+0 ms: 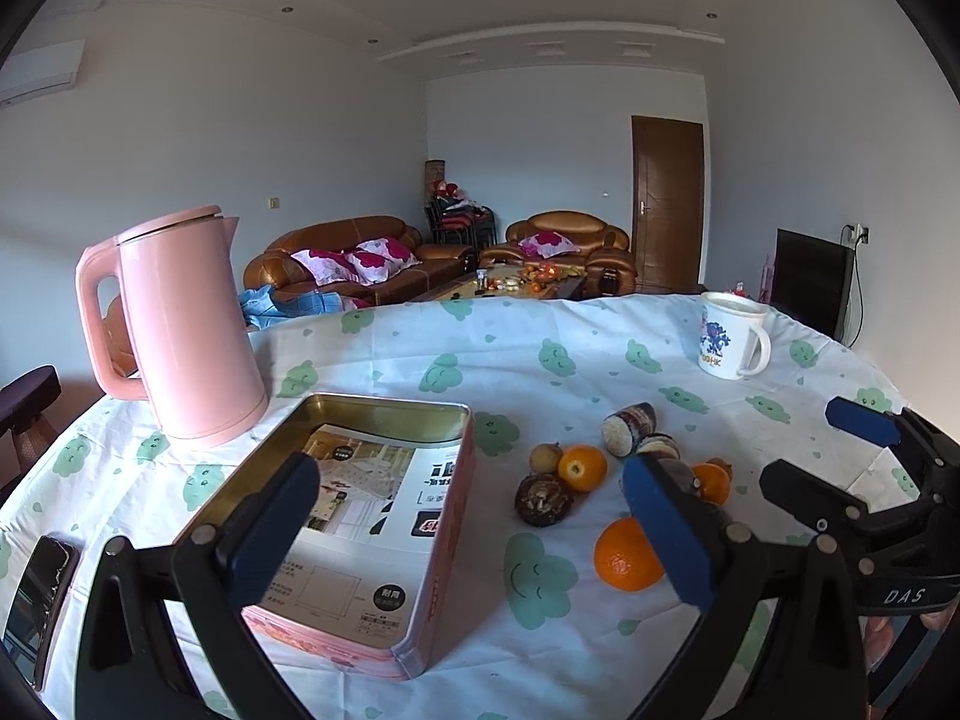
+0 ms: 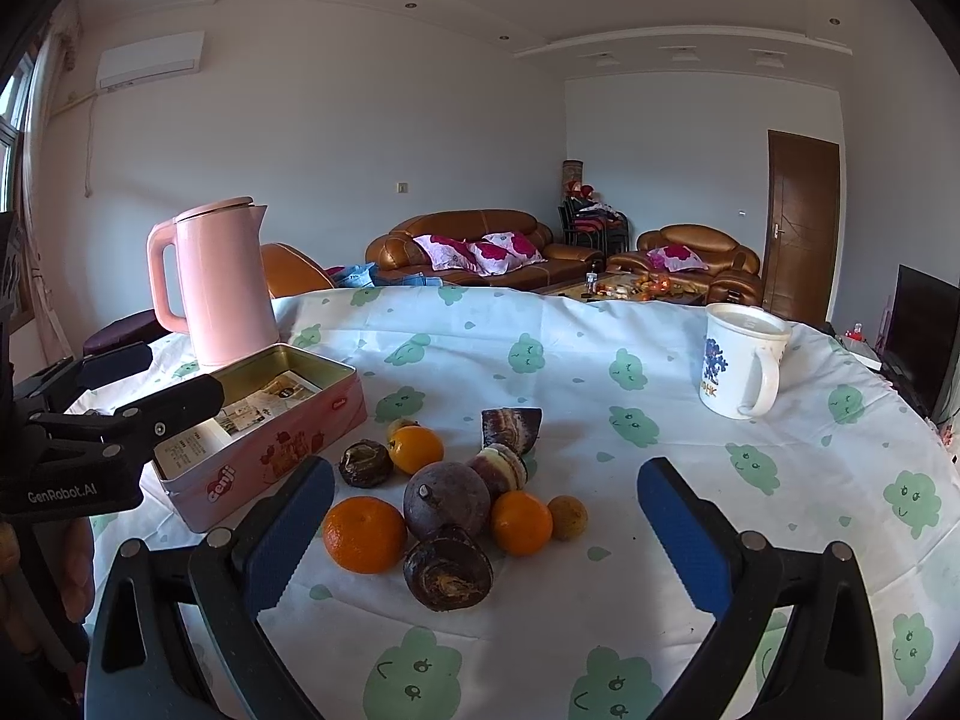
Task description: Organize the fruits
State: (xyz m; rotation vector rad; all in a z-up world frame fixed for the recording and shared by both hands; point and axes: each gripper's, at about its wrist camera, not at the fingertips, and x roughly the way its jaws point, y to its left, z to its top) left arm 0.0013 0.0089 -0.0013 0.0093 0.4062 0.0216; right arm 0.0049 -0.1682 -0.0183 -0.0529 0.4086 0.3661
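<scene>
All the fruit [image 2: 441,498] is bunched on the tablecloth [image 2: 600,372] just right of the pink tin [image 2: 270,450], none inside yet, so basically nothing's sorted. Both claws, left gripper [image 1: 474,531] and right gripper [image 2: 486,534], gape wide and hold nothing. The darker lumps are hard to identify, honestly.

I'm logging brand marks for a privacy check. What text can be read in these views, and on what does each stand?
"GenRobot.AI": on the black body of the left gripper.
"DAS": on the black body of the right gripper.
"Genji": on the side of the pink rectangular tin box.
"HK", partly hidden: on the white ceramic mug.
Print on the paper leaflet inside the tin: too small to read.
</scene>
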